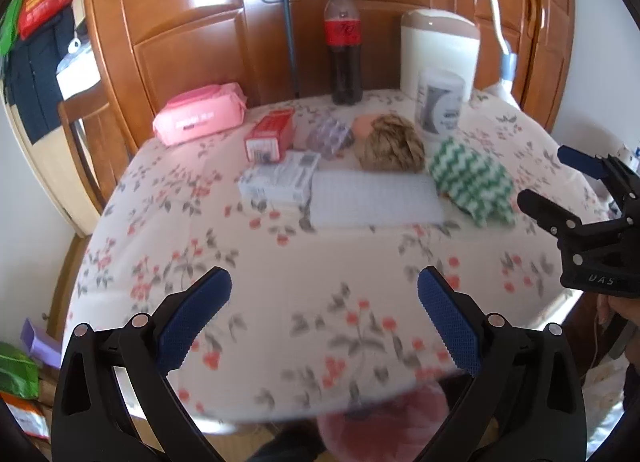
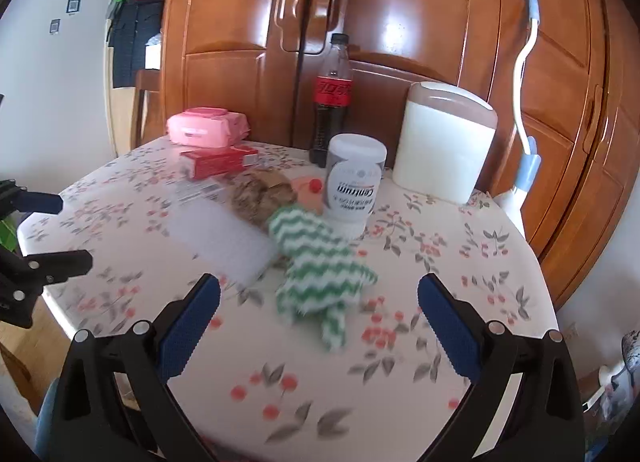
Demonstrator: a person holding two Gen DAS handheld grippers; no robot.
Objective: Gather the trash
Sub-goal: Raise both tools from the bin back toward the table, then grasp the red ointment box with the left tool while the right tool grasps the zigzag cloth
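Bright daylight, glare on wardrobe (image 1: 188, 22), motion blur, fisheye-warped edges.

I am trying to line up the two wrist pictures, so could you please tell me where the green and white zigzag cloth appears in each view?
Left wrist view: the green and white zigzag cloth lies right of centre, beside the white foam sheet.
Right wrist view: the cloth lies near the centre, just ahead of the open right gripper.
Shared landmark: the cola bottle stands at the table's far edge, before the wooden wardrobe.
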